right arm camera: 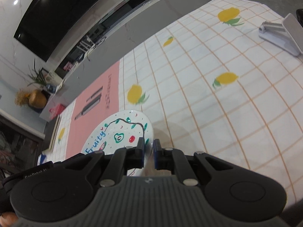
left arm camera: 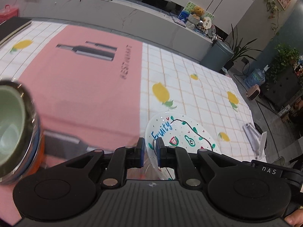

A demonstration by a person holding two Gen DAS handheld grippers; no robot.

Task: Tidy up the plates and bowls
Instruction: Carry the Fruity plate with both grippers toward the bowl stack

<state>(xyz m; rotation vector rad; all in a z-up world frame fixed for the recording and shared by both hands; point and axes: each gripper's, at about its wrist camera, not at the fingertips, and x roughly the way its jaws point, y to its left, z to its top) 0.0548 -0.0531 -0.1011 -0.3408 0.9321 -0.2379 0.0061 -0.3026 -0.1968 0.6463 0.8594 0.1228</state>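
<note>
Above desk (right arm camera: 208, 113), near pink mat edge: plate (left arm camera: 181, 132) pinched at opposite rims by left hand-held gripper (left arm camera: 150, 152) and right hand-held gripper (right arm camera: 149, 154). Stacked bowls (left arm camera: 13, 128) left; checked cloth bare rightward to stand (right arm camera: 280, 36).

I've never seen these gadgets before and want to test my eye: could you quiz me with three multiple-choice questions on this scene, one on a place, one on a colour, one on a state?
1. The grey folding stand lies on:
A. pink mat
B. checked cloth
C. plate

2. "Fruity" is written in:
A. blue
B. red
C. black

3. The plate is:
A. stacked in a bowl
B. gripped by both claws
C. lying free

Answers:
1 B: the stand rests on the checked cloth.
2 A: blue letters on the plate.
3 B: the left claw and right claw each pinch its rim.
</note>
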